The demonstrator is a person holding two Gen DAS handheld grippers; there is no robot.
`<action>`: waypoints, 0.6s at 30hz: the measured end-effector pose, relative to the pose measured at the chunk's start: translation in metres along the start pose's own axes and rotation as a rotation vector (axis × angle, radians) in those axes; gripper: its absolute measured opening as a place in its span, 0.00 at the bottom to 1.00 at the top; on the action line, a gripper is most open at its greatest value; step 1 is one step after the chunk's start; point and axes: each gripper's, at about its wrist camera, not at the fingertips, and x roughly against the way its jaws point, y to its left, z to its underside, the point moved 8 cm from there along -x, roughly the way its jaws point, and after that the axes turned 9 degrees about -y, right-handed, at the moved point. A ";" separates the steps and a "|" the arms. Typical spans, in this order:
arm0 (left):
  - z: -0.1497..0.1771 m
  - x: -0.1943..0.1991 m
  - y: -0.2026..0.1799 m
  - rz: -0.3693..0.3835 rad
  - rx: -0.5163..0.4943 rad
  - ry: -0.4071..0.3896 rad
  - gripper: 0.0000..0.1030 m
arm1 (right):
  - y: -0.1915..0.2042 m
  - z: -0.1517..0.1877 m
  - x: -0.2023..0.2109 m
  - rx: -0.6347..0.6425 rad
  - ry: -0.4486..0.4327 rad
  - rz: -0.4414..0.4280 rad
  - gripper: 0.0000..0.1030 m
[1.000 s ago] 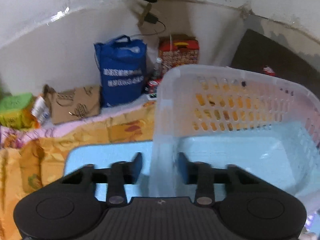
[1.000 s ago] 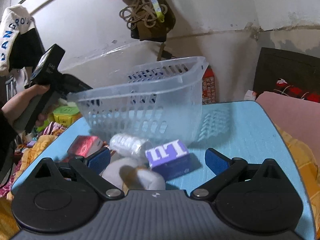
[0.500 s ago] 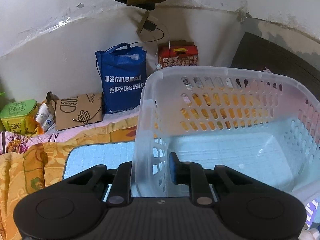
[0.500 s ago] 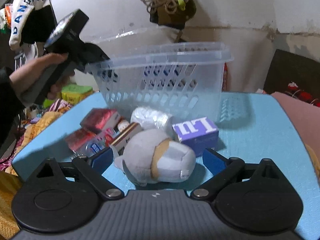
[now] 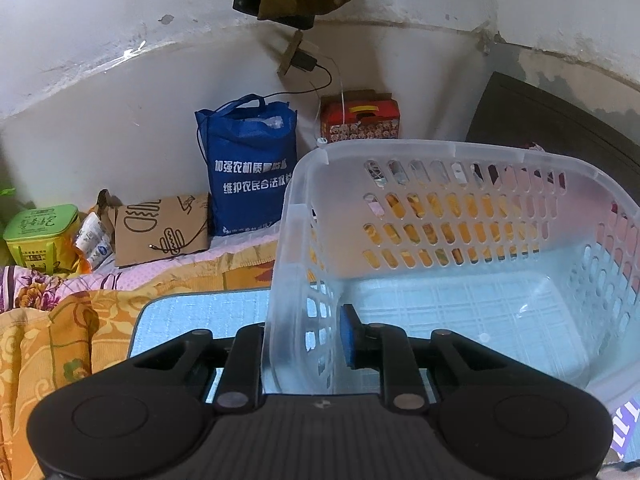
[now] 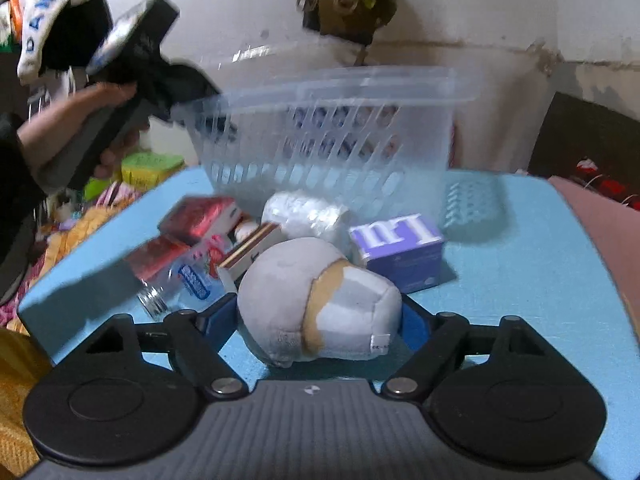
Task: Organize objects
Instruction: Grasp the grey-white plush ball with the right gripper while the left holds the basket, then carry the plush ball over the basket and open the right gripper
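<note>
The left gripper (image 5: 302,336) is pinching the basket (image 5: 460,248) by its near wall, one finger outside and one inside, pressed onto the thin plastic. The basket is sitting empty on the blue mat (image 6: 520,280), just behind the pile. It looks light and a bit springy, so a hold on one wall is likely to let it flex and swing; taking it close under the stiffer rim seems safer.

The right gripper (image 6: 318,320) is spread wide around the plush (image 6: 316,300), which is lying on the mat at the front of the pile. Both pads seem to be at its sides, though I cannot tell whether they are touching it. The plush looks soft and light; it should squash rather than slip, so gripping across its fat middle seems best.

Behind it the purple box (image 6: 400,248), a wrapped roll (image 6: 304,214), a matchbox (image 6: 252,250), red packets (image 6: 200,216) and a clear bottle (image 6: 176,284) are lying close together. The bottle looks slick and apt to roll.
</note>
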 end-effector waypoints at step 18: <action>-0.002 -0.003 0.005 -0.013 0.013 0.000 0.23 | -0.024 -0.134 0.066 -0.130 -0.316 -0.082 0.81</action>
